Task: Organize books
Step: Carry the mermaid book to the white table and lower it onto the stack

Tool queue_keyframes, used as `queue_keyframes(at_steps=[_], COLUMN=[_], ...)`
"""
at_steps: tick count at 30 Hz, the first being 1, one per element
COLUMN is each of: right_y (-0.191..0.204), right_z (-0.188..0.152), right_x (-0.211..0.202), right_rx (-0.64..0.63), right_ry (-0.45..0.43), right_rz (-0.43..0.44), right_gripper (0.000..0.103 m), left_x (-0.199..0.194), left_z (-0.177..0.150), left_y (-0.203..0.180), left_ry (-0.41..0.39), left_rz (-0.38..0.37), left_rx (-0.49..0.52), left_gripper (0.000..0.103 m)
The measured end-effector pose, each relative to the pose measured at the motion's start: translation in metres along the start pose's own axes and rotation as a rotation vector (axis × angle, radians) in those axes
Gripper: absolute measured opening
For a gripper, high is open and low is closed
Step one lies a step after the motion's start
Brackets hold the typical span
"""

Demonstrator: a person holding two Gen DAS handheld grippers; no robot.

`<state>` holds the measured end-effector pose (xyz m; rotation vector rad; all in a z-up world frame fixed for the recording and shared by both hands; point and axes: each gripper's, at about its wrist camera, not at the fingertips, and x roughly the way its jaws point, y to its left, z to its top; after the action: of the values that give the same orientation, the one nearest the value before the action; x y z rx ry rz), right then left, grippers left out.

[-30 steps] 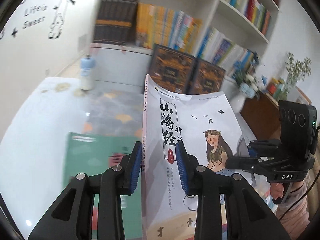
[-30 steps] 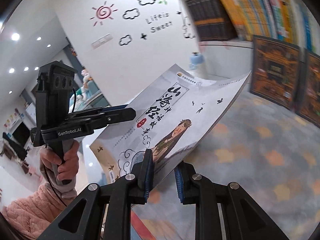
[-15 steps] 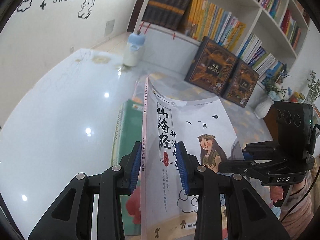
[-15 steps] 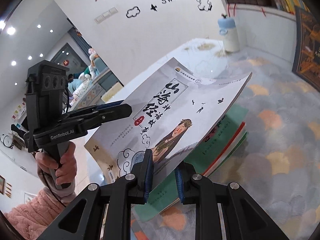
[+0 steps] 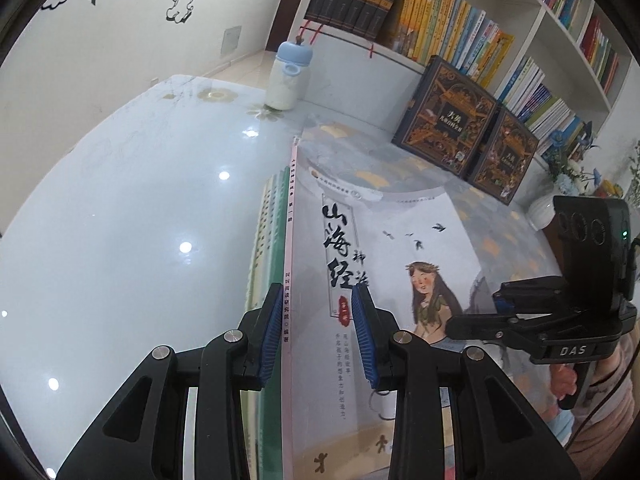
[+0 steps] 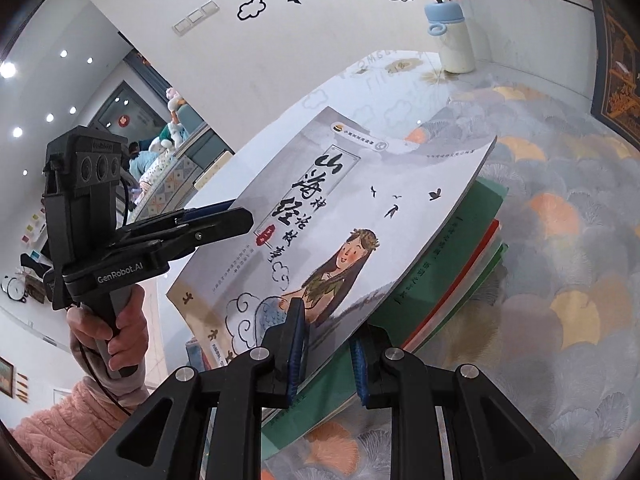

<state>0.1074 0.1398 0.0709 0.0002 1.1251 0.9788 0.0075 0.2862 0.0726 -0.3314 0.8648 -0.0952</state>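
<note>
We had the white paperback (image 5: 400, 264) pinched from both sides, held just over the stack of green-covered books (image 6: 452, 264) on the table (image 5: 120, 240). The left gripper (image 5: 318, 336) had its blue pads either side of the spine edge, and the right gripper (image 6: 326, 344) was clamped on the near right edge of the cover. From the left wrist the left jaws looked a bit apart around the spine, but the right wrist view showed them closed flat on the book, so both were gripping it. Only the left wrist view gave us the bookshelf (image 5: 540, 40) packed with upright books, plus two dark ornate box sets (image 5: 468, 128) leaning against it. Only the right wrist view showed the stack's red and green page edges, the patterned mat (image 6: 560, 280) under it, and the person's hand (image 6: 116, 332) in a fuzzy pink sleeve on the left handle. Readable stuff: big brush characters "山海经" on the cover, "Sweet" on the wall, "DAS" on the right gripper's body, "GenRobot.AI" on the left one. A white bottle (image 5: 288, 76) with a blue cap stood at the far end of the table; we couldn't tell what was in it.
</note>
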Motion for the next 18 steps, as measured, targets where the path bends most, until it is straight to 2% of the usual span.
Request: queue_keyframes(at_steps=[7,10,13,15,17,18], right_y=[0.002,0.004,0.012,0.018,0.025,0.028], right_z=[-0.003,-0.004,-0.006,-0.007,-0.009,-0.011], right_x=[0.001,0.000,0.000,0.001,0.001,0.002], right_rx=[-0.004,-0.011,-0.029,-0.049,-0.074,-0.086], right_ry=[0.013,0.011,0.018,0.022,0.021,0.025], right_rz=[0.006,-0.009,-0.027,-0.040,-0.073,-0.096], right_gripper=[0.022,0.029,0.043,0.061,0.072,0.074], left_x=[-0.003,-0.004,-0.003,-0.004,-0.006,-0.007], left_z=[-0.006,-0.006,-0.004,-0.004,-0.005,-0.006], left_y=[-0.003,-0.005,-0.003,-0.001,0.001,0.002], left_ry=[0.011,-0.002,-0.001,-0.007,-0.019,-0.020], left_rz=[0.030,0.079,0.076,0.082,0.113,0.122], left_rx=[0.007,0.019,0.024,0.015,0.012,0.009], left_gripper=[0.032,0.032,0.033,0.033,0.033,0.033])
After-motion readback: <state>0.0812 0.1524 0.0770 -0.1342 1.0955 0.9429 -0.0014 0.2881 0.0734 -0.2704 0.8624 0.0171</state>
